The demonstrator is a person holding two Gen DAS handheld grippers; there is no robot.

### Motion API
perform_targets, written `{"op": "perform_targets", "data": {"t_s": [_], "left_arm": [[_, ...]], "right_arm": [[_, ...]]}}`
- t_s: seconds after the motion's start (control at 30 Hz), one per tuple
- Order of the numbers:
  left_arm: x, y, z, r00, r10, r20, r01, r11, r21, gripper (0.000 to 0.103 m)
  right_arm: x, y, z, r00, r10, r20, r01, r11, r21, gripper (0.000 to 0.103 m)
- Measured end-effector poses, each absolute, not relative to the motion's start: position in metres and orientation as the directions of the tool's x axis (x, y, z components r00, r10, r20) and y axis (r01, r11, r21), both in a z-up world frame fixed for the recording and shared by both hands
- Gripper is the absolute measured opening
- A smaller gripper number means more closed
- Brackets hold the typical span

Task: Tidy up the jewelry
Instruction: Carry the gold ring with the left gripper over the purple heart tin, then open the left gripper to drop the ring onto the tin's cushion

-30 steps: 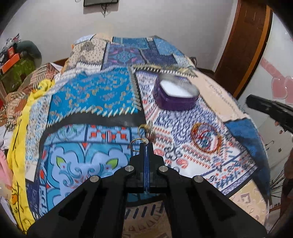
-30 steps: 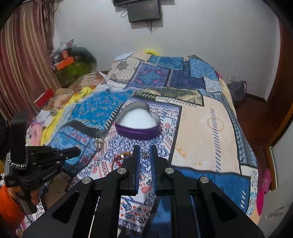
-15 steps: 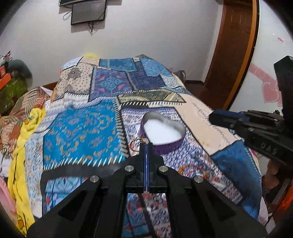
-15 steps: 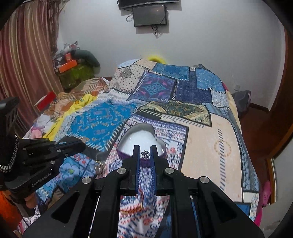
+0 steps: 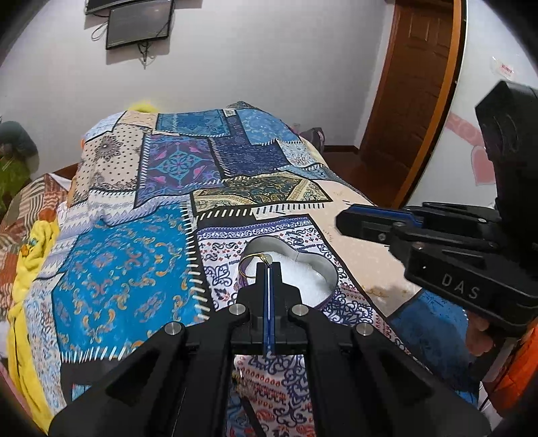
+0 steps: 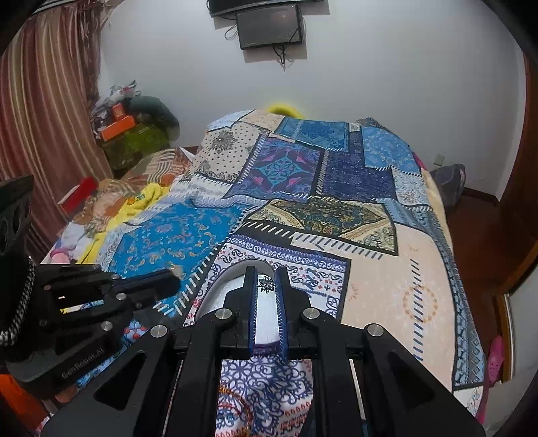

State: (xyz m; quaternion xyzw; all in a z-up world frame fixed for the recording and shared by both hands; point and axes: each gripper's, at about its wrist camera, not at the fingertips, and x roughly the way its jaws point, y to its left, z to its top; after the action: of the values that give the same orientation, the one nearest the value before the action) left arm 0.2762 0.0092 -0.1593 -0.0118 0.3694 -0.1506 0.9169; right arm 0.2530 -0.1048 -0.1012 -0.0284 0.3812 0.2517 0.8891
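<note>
The left gripper (image 5: 268, 265) has its jaws pressed fully together, pinching a thin gold hoop earring (image 5: 251, 265) at the very tips; the ring pokes out to the left of the tips and a little gold dangle sits at its top. Directly beyond and below those tips lies the heart-shaped jewelry box (image 5: 328, 274), purple-sided with a grey inner wall and a white cushioned floor, so the hoop hangs over the box's left lobe.

The right gripper (image 6: 266, 279) is almost closed, with a narrow gap between its blue pads, and across that gap near the tips it holds a small silver flower-shaped stud (image 6: 266, 285). The same box (image 6: 220, 285) sits right under and just ahead of these fingers, its white lining visible between and to the left of them.

Each gripper shows in the other's view: the right one (image 5: 349, 223) enters from the right, beyond the box, and the left one (image 6: 164, 280) enters from the left, beside the box.

Nearer than the box, under the right gripper's body, a red-and-gold bangle (image 6: 235, 403) lies on the patchwork bedspread (image 6: 386, 269). Farther off, the bedspread runs to a white wall with a dark screen (image 6: 269, 25) mounted high.
</note>
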Motion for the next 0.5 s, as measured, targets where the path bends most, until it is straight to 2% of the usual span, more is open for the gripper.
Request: {"op": "perform_targets", "data": {"t_s": [0.5], "left_arm": [[0.3,-0.007,-0.19,0.584,-0.321,-0.746,0.325,0.934,-0.147,0.0]], "right_arm": [[0.272,-0.096,-0.138,0.446,0.431,-0.784,-0.505,0.845,0.177,0.009]]}}
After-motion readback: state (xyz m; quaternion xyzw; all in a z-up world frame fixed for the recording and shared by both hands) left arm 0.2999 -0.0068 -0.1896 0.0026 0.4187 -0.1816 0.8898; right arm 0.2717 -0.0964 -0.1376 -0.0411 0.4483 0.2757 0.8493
